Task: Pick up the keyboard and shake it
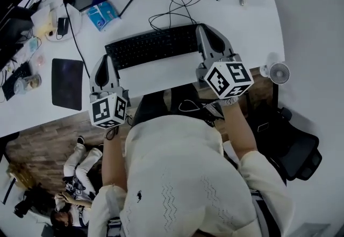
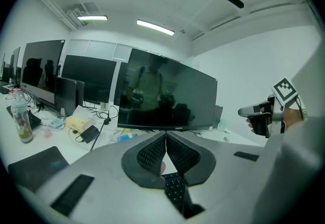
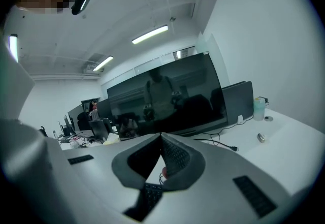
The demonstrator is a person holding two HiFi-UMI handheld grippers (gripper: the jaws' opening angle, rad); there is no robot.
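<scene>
A black keyboard [image 1: 150,45] lies flat on the white desk [image 1: 161,72], just in front of the person. My left gripper [image 1: 106,58] hovers at its left end and my right gripper [image 1: 201,27] at its right end, both pointing away from the person. In the left gripper view the left gripper [image 2: 165,134] has its jaw tips touching, and some keys [image 2: 175,190] show below the jaws. The right gripper [image 3: 161,135] is likewise shut, with keys [image 3: 151,193] beneath it. Nothing sits between either pair of pads.
A dark mouse pad [image 1: 67,83] lies left of the keyboard. Cables [image 1: 172,10], a blue packet [image 1: 102,14] and a wide monitor [image 2: 167,96] stand behind it. A small fan [image 1: 278,73] sits at the desk's right edge, above a black chair [image 1: 293,142].
</scene>
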